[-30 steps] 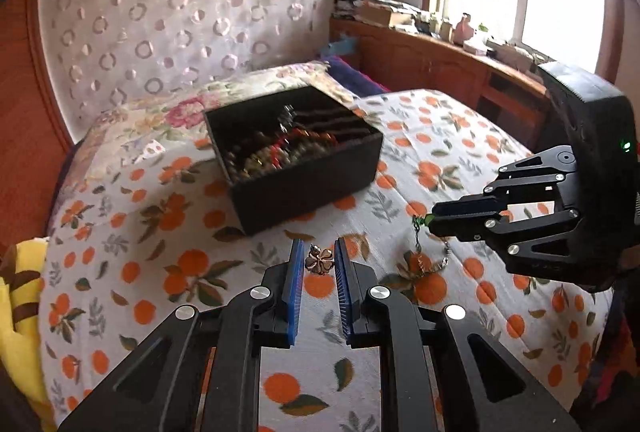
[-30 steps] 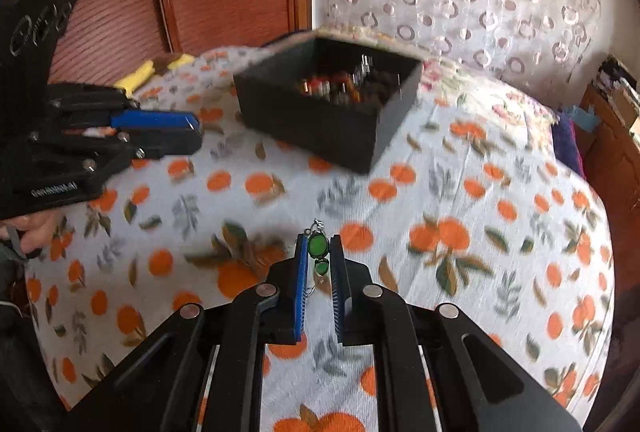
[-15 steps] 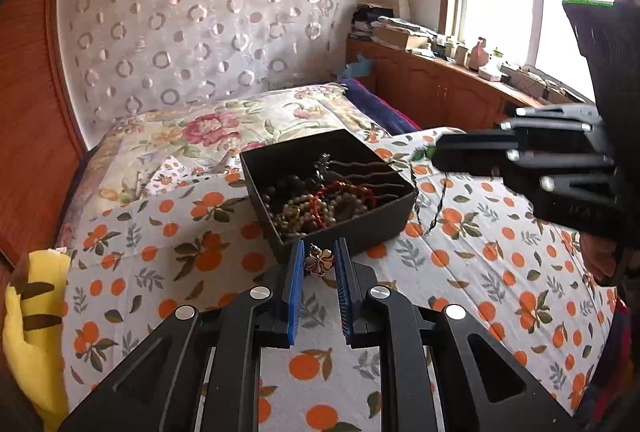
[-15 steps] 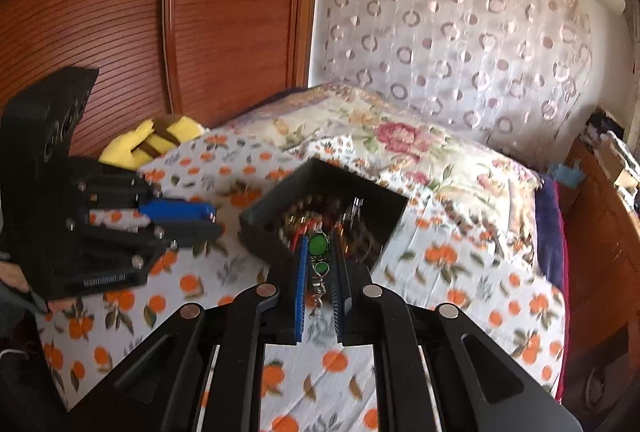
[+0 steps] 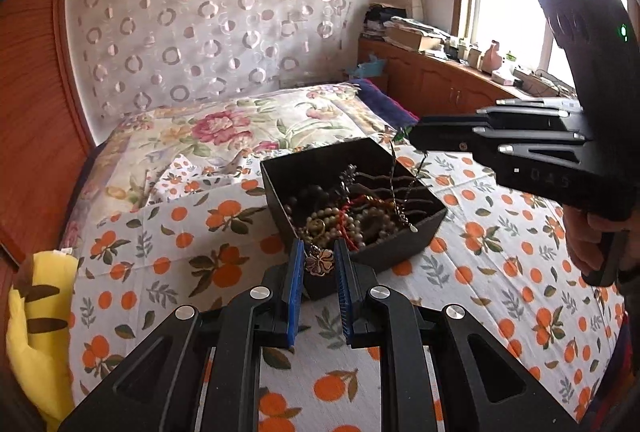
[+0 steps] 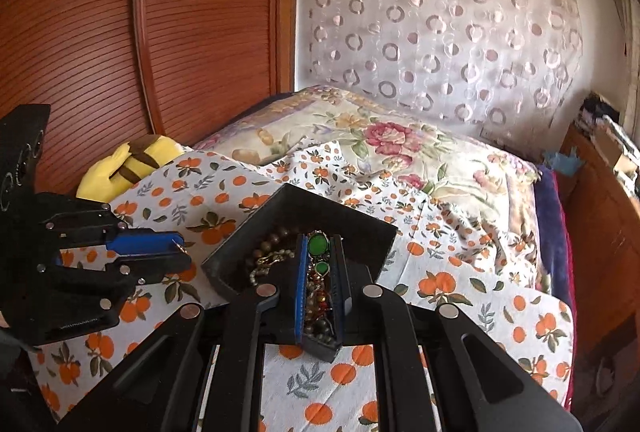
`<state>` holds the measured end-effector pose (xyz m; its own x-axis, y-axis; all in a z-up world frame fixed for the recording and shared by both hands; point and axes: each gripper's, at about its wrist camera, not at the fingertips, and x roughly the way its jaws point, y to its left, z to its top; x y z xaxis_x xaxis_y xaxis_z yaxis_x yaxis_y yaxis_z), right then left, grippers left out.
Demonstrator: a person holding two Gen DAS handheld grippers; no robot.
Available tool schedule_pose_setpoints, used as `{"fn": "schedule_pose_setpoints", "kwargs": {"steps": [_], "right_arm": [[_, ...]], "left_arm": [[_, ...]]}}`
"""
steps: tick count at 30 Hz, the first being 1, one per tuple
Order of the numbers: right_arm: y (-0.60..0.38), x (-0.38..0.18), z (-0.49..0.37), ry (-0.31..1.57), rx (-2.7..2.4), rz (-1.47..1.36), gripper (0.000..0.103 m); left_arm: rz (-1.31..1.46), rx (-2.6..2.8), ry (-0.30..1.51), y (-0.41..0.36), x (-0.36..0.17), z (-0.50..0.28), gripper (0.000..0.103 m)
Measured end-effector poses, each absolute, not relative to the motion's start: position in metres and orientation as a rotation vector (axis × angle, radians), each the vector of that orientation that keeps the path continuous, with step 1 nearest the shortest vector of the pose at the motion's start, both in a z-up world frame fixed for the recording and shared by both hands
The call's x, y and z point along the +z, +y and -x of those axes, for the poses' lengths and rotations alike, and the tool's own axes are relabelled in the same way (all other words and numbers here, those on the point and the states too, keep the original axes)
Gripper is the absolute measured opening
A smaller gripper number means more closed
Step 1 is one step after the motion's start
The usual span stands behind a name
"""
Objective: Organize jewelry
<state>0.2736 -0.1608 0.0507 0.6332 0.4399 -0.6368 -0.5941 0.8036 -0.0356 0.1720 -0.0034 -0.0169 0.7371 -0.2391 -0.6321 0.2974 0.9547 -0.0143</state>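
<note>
Item: black box (image 5: 400, 244) on bed (image 5: 168, 232); left gripper (image 5: 319, 274) pinching flower pendant (image 5: 319, 261), right gripper (image 6: 319, 272) pinching green-stone necklace (image 6: 318, 244), both poised above for deposit.

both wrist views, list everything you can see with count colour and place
box: 1, black, open, on the bedspread, full of mixed beads and chains
flower charm: 1, bronze, between the left gripper's fingers, at the box's near corner
green pendant: 1, green stones on a chain, in the right gripper, chain hanging into the box
bedspread: 1, white with orange fruit print, covering the bed
quilt: 1, cream with pink flowers, behind the box
plush toy: 1, yellow with brown stripes, left edge of the bed
curtain: 1, pale with ring pattern, on the back wall
left gripper: black with blue pads, closed on the charm
right gripper: black with blue pads, closed on the pendant
</note>
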Motion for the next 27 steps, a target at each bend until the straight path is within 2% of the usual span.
{"fn": "schedule_pose_setpoints", "kwargs": {"steps": [9, 22, 23, 24, 27], "right_arm": [[-0.169, 0.035, -0.284, 0.711, 0.603, 0.195, 0.014], [-0.197, 0.037, -0.265, 0.689, 0.586, 0.170, 0.014], [-0.197, 0.037, -0.263, 0.683, 0.578, 0.170, 0.014], [-0.199, 0.037, -0.260, 0.672, 0.561, 0.169, 0.015], [-0.203, 0.038, -0.254, 0.655, 0.548, 0.156, 0.015]], "left_arm": [[-0.068, -0.277, 0.688, -0.007, -0.014, -0.200, 0.014], [-0.055, -0.241, 0.665, -0.020, -0.005, -0.229, 0.015], [-0.051, -0.239, 0.663, -0.019, -0.004, -0.229, 0.021], [-0.047, -0.235, 0.659, -0.019, -0.003, -0.228, 0.032], [-0.051, -0.226, 0.640, -0.018, 0.000, -0.222, 0.043]]}}
